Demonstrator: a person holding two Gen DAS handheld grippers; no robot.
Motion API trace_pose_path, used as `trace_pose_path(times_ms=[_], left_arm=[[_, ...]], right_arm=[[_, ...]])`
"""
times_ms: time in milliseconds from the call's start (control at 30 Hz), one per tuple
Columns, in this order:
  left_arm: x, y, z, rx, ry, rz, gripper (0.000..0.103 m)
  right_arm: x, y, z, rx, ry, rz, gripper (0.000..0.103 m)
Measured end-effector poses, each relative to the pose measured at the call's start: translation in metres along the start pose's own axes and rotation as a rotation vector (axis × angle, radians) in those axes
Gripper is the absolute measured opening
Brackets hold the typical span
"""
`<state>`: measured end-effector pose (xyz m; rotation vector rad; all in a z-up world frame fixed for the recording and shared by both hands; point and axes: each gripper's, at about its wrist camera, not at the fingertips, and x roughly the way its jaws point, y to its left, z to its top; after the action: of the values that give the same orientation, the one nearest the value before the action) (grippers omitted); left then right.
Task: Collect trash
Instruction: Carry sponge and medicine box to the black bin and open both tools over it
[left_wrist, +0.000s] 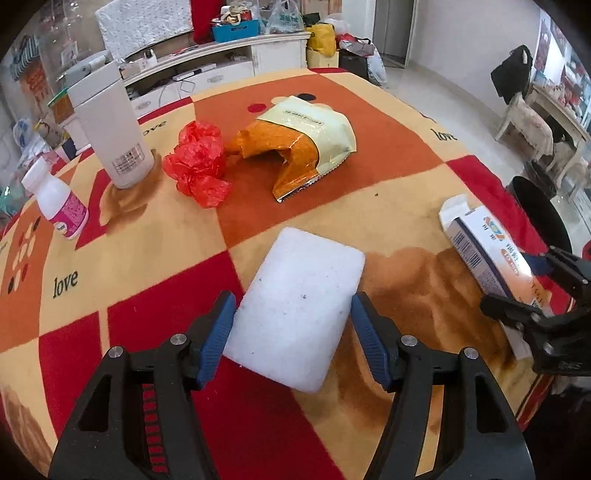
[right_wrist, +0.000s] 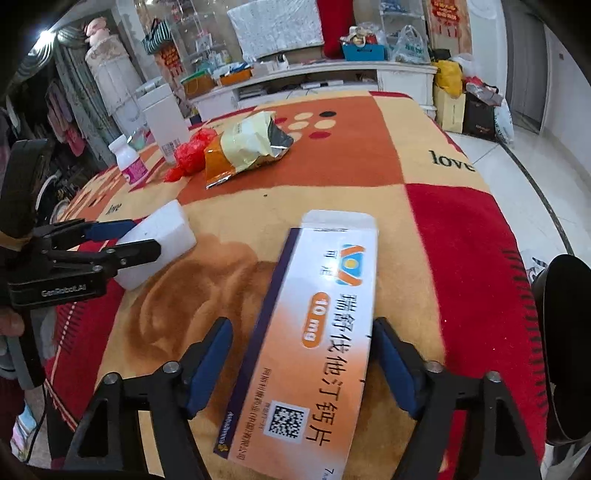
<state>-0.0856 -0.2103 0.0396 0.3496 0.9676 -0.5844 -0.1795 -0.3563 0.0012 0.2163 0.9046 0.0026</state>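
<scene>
Left wrist view: left gripper (left_wrist: 293, 328), jaws apart, blue ribbed pads astride a white foam block (left_wrist: 295, 314) lying flat on the fuzzy checked tabletop (left_wrist: 155, 236); contact not clear. Beyond: crumpled red bag (left_wrist: 197, 164), glossy orange-cream wrapper (left_wrist: 299, 147), white cylinder (left_wrist: 110, 129), small bottle (left_wrist: 55, 199).

Right wrist view: right gripper (right_wrist: 303, 369), jaws apart around a smooth rectangular pill box (right_wrist: 317, 339), small gaps showing. White cabinet (right_wrist: 325, 79) behind, tiled floor (right_wrist: 535, 155).
</scene>
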Motion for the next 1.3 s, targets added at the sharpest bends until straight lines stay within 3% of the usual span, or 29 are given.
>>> trace_pose_path(times_ms=[167, 300, 567, 933, 1300], left_arm=[[-0.01, -0.002, -0.006, -0.025, -0.015, -0.002, 0.058], [-0.026, 0.001, -0.005, -0.108, -0.03, -0.077, 0.056], [-0.048, -0.043, 0.008, -0.071, -0.09, -0.093, 0.056], [-0.04, -0.101, 0.029, -0.034, -0.092, -0.158, 0.056], [-0.029, -0.169, 0.052, 0.009, -0.088, -0.274, 0.056]], right_arm=[[-0.01, -0.005, 0.001, 0.0, -0.013, 0.021, 0.062], [-0.027, -0.014, 0.0, 0.026, -0.048, 0.04, 0.062], [-0.052, -0.03, 0.0, 0.054, -0.095, 0.038, 0.062], [-0.078, -0.073, -0.007, 0.117, -0.131, -0.014, 0.062], [-0.105, -0.132, -0.021, 0.214, -0.166, -0.081, 0.062]])
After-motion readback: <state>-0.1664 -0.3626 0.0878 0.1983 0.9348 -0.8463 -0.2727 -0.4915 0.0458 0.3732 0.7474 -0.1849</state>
